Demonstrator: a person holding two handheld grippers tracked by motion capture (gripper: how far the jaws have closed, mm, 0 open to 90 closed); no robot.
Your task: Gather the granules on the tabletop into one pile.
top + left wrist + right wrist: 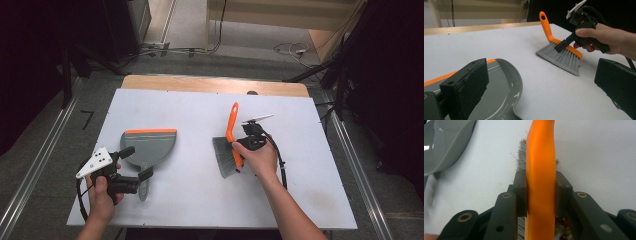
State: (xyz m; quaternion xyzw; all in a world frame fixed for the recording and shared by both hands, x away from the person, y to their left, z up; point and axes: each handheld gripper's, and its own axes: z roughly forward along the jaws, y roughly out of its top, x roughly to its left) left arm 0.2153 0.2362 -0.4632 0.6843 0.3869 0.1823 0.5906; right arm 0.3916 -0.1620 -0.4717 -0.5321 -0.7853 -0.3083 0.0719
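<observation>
Sweeping gear is being picked up, judging from the high view: the right tool (244, 145) is at the orange back of the brush (231, 145), which lies right of the counter's (300, 200) middle with its handle pointing toward the far edge, while the left tool (136, 164) sits at the stem of the grey dustpan (150, 145), left of middle, its orange-edged lip toward the far edge. Seen from the left gripper view, that tool's two black jaws stand spread wide, one over the dustpan (499, 95) and the other well off to the side, gripping nothing; the pan's hollow holds no debris that I can make out, only pale scuffs. Farther across the counter (499, 45) the brush (561, 53) rests on its grey bristles with the other tool (564, 45) bearing on its back. In the right gripper view the jaws are pressed together on the orange spine of the brush (540, 182), one pad on each flank, bristles showing beyond, and a corner of the dustpan (446, 145) lies toward the upper left. My reading: the brush is secured and the pan is not yet, so the next move calls for lowering the left tool around the pan's handle and closing it squarely before either is lifted.
</observation>
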